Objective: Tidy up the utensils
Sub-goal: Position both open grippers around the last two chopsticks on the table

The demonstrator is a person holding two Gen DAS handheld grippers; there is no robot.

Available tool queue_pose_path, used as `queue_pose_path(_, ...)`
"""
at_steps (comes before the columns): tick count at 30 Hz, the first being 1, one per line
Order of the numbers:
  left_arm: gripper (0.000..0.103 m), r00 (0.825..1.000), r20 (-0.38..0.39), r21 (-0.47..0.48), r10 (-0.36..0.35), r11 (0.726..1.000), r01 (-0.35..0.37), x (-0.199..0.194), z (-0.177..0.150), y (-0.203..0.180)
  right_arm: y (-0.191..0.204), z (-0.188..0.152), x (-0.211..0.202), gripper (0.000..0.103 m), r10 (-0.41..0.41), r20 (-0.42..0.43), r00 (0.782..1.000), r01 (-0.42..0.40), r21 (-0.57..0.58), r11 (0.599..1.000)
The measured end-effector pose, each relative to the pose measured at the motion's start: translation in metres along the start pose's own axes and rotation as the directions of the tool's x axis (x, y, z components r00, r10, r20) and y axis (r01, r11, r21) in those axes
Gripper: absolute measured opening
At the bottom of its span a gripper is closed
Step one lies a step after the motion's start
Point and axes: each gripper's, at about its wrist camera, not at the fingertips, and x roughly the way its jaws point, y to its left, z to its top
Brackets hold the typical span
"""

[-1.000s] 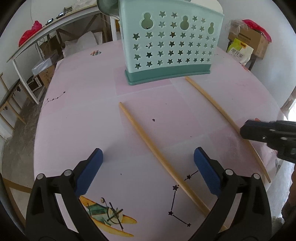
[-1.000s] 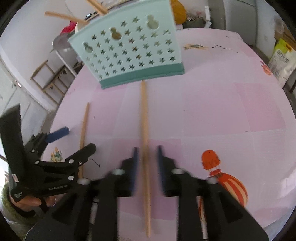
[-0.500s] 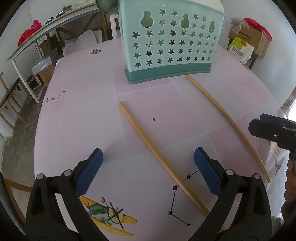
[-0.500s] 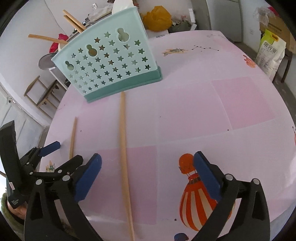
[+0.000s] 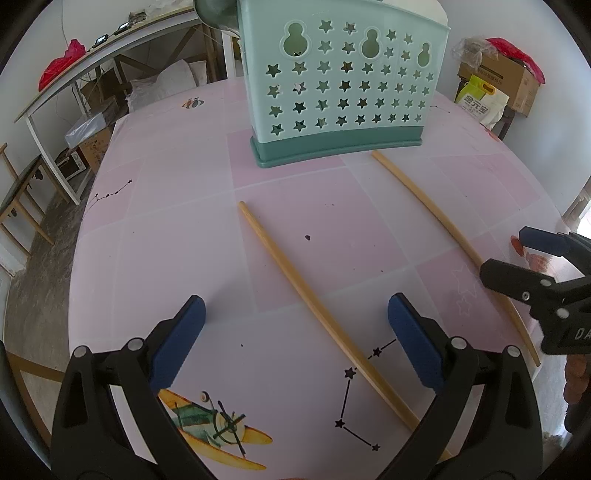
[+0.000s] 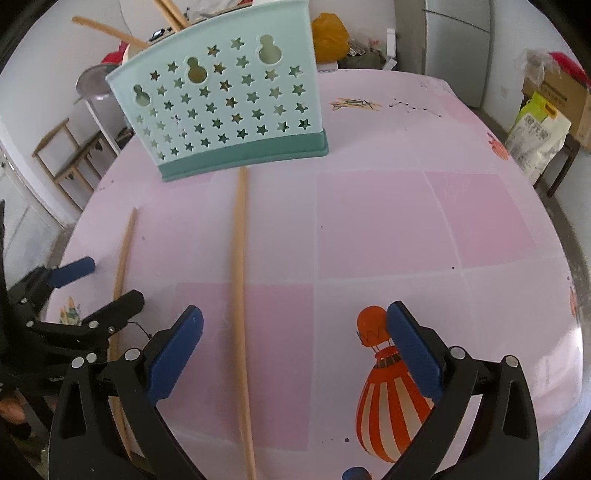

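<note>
Mint star-holed utensil holder [image 6: 225, 110] at upper centre holds chopsticks [image 6: 168, 14]; both grippers' jaws wide, empty.

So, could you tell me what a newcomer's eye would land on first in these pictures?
Probably the mint-green utensil holder with star cut-outs, standing upright at the far side of the pink table. Next come the two long wooden chopsticks: one chopstick lies between the open left tool, the other chopstick between the open right tool, neither gripped.
</note>
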Motion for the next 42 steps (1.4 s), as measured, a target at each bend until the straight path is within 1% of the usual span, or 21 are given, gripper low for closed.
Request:
queue_pose_path(12, 0.096, 1.000, 0.000, -0.001, 0.000, 1.000, 0.000, 0.000, 0.000, 0.000, 0.002, 0.000, -0.001, 0.097, -0.026, 0.004, 1.000, 0.026, -0.005, 1.000)
queue_pose_path(20, 0.096, 1.000, 0.000, -0.001, 0.000, 1.000, 0.000, 0.000, 0.000, 0.000, -0.001, 0.000, -0.001, 0.097, -0.012, 0.009, 1.000, 0.012, 0.004, 1.000)
queue_pose_path(30, 0.096, 1.000, 0.008, 0.000, 0.002, 1.000, -0.002, 0.000, -0.002, 0.001, -0.011, -0.001, -0.005, 0.097, 0.054, 0.036, 0.998, -0.056, 0.035, 0.998)
queue_pose_path(36, 0.096, 1.000, 0.017, 0.001, 0.002, 1.000, -0.002, 0.000, -0.002, 0.000, -0.024, -0.001, -0.008, 0.097, 0.123, 0.059, 0.991, -0.128, 0.079, 0.989)
queue_pose_path(38, 0.096, 1.000, 0.019, 0.007, -0.005, 1.000, 0.005, -0.001, -0.003, 0.000, -0.027, 0.000, -0.008, 0.097, 0.142, 0.061, 0.988, -0.148, 0.093, 0.985)
queue_pose_path(40, 0.096, 1.000, 0.004, 0.016, -0.017, 1.000, 0.017, -0.001, -0.001, 0.003, -0.029, 0.001, -0.008, 0.097, 0.150, 0.061, 0.987, -0.156, 0.104, 0.982)
queue_pose_path(42, 0.094, 1.000, 0.003, 0.005, -0.025, 1.000, 0.025, -0.002, 0.000, 0.008, -0.029, 0.003, -0.008, 0.097, 0.152, 0.059, 0.987, -0.157, 0.110, 0.981)
